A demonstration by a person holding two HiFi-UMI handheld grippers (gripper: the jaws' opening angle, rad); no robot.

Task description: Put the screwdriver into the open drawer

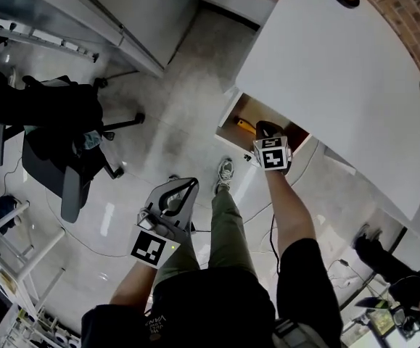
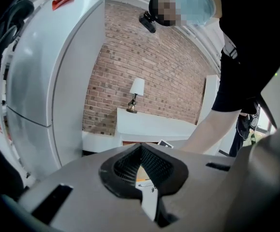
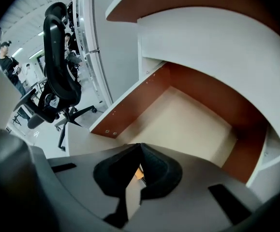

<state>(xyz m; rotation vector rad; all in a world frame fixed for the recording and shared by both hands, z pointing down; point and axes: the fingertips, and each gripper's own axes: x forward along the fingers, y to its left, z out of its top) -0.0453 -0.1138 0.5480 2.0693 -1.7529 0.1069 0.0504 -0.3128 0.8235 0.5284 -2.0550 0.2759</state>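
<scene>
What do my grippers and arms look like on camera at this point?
The left gripper and right gripper both have grey bodies, with black ribbed pads set in a dark, heart-shaped recess. Each carries a white cube printed with black square markers. The person wears black short sleeves. No cable shows on either gripper.

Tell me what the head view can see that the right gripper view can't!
Only the head view shows the left gripper, the person's shoe and the white tabletop. Only the right gripper view shows the right gripper's tongs up close, shut, and a person far off. Both show the open drawer and the black office chair.
</scene>
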